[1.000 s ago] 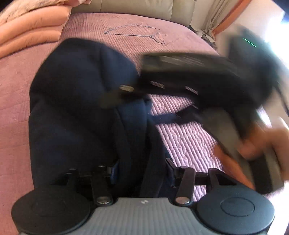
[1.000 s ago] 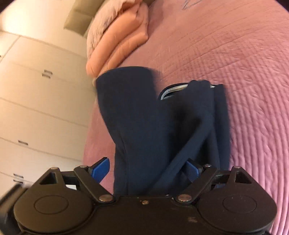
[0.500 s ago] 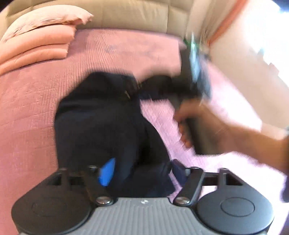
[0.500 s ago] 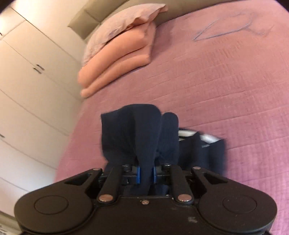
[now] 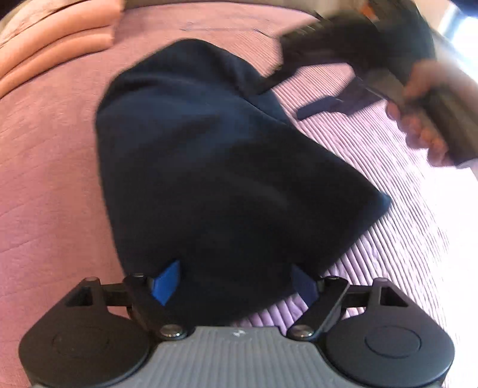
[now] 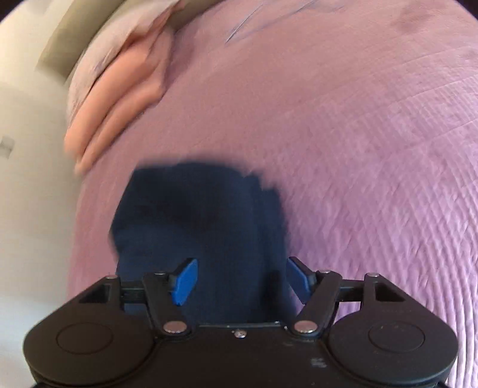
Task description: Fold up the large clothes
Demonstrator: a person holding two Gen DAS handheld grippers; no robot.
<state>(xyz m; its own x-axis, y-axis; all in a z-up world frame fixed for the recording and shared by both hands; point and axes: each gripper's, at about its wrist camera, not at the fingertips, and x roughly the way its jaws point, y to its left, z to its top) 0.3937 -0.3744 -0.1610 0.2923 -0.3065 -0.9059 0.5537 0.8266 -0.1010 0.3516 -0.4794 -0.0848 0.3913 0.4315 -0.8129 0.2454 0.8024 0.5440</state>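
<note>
A dark navy garment [image 5: 215, 167] lies in a folded heap on the pink quilted bed [image 5: 53, 179]. My left gripper [image 5: 236, 280] is open, its blue pads spread with the near edge of the garment lying between them. My right gripper [image 6: 242, 280] is also open, its blue pads [image 6: 186, 280] apart with the navy cloth [image 6: 203, 221] lying between and below them. In the left wrist view the right gripper [image 5: 352, 56] shows blurred at the far right, held by a hand [image 5: 424, 119], beside the garment's far corner.
Folded peach blankets and a pillow [image 6: 119, 89] lie at the head of the bed. A wire hanger [image 6: 269, 18] lies far up the bed. White wardrobe doors [image 6: 24, 149] stand left of the bed.
My right gripper was shut on the navy cloth half a second ago and has opened. The garment has dropped into a flatter heap. Both views are blurred by motion.
</note>
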